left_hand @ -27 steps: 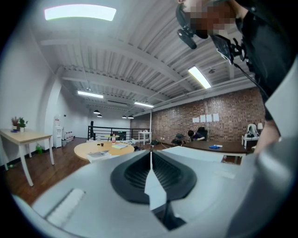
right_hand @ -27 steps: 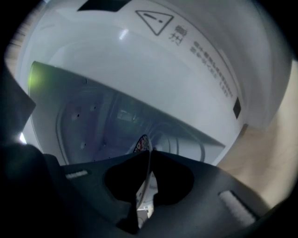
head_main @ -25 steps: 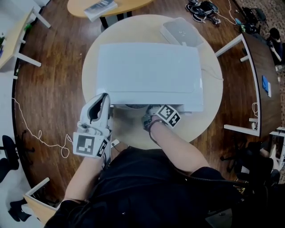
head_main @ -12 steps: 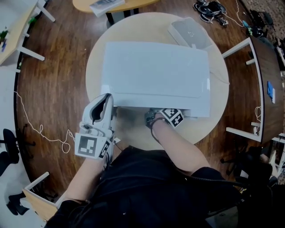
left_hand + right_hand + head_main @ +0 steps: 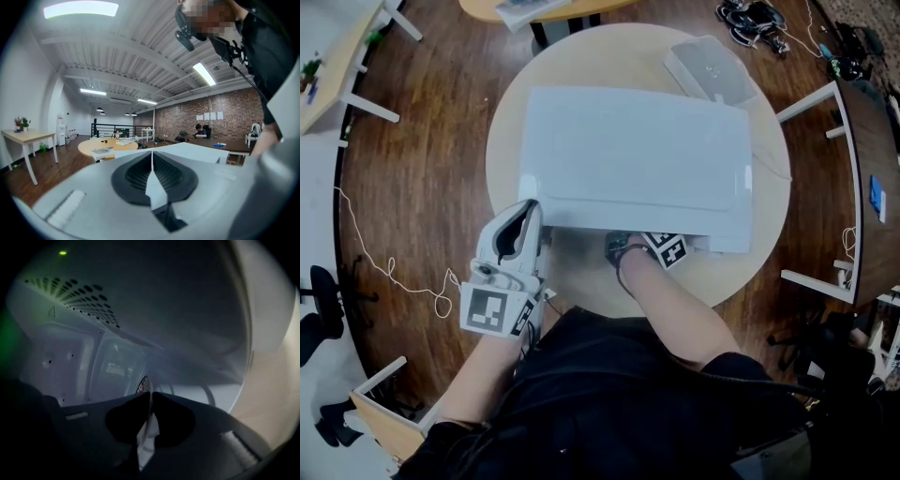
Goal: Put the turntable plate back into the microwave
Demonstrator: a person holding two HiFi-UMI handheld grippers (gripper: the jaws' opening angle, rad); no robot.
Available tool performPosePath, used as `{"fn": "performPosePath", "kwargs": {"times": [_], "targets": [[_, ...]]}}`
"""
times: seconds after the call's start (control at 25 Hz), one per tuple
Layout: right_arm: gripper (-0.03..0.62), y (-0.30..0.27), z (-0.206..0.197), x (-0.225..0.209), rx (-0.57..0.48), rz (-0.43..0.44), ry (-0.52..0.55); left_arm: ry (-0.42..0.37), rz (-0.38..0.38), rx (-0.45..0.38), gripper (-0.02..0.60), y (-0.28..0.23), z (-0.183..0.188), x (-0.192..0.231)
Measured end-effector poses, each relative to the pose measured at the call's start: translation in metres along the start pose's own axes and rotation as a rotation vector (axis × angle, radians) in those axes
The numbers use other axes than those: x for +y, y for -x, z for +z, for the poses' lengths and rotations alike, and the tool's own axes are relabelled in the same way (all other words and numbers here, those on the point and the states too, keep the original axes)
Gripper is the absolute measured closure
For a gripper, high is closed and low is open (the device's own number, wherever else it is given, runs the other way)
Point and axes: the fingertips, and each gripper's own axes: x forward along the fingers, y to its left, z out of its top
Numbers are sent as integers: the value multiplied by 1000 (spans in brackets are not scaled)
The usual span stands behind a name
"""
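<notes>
While the left claw (image 5: 152, 155) is seen closed and empty at the microwave's (image 5: 628, 159) seven o'clock, the glass turntable plate (image 5: 206, 366) is pinched edgewise by the right claw (image 5: 151, 395) inside the cavity, at six o'clock.

Right gripper (image 5: 151, 397) tip hidden under microwave (image 5: 633, 155) in head view; turntable plate (image 5: 206, 357) blurred.

The microwave (image 5: 633, 155) was white outside and pale grey inside with a patch of dark dotted holes; the round table (image 5: 581, 277) was light beige and the plank floor (image 5: 422, 159) dark brown. The turntable plate (image 5: 197, 362) was clear, faintly bluish glass. The left gripper (image 5: 528, 211) was whitish-grey, its cube patterned in black-and-white squares.
</notes>
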Motion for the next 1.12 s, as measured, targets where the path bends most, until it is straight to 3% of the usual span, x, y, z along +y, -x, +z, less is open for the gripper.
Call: {"fn": "performPosePath", "kwargs": {"times": [0.16, 0.8, 1.12], "targets": [[572, -1, -1, -2, -5, -31, -3, -29, -8, 5, 571, 1, -4, 0], [553, 7, 2, -19, 0, -102, -19, -26, -6, -18, 571, 8, 0, -5], [545, 26, 5, -16, 7, -59, 7, -27, -21, -34, 571, 13, 1, -17]]}}
